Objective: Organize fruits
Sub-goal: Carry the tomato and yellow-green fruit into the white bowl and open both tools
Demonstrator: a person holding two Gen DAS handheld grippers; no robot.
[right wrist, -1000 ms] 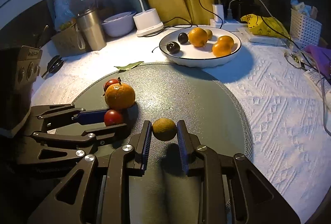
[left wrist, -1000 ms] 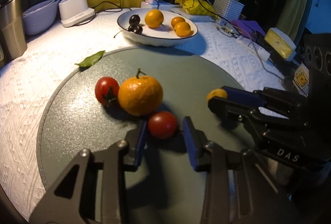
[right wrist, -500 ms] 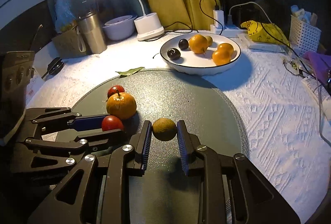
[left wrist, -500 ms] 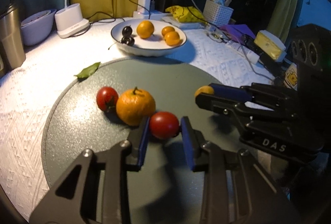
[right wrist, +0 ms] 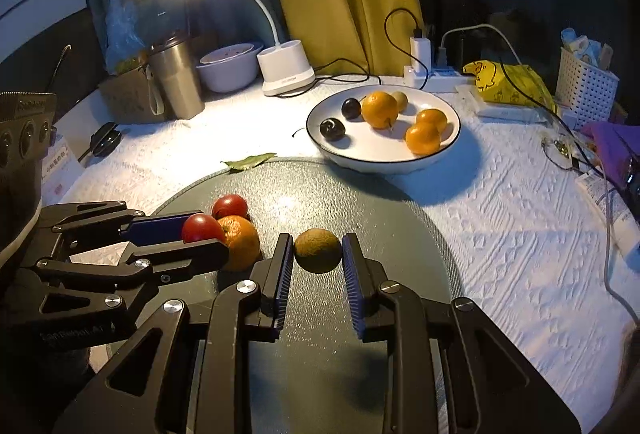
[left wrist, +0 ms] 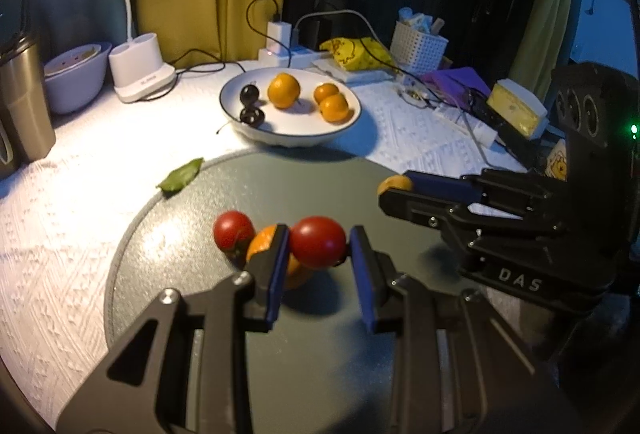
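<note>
Now: L tongs (left wrist: 318,254) clenching red tomato (left wrist: 317,242) btwn blue pads, holding it clear of round grey mat (left wrist: 248,193), shadow falling below. Sitting just behind on mat: 2nd tomato (left wrist: 233,234) touching mandarin (left wrist: 260,248). R tongs (right wrist: 317,258) gripping small brown-green fruit (right wrist: 318,250), pads pressing both sides, over mat centre. Resting past mat on desk (right wrist: 500,201): white bowl (right wrist: 383,159) holding oranges (right wrist: 379,109) + 2 dark cherries (right wrist: 332,129). Lying at mat's far edge: leaf (right wrist: 250,161).
</note>
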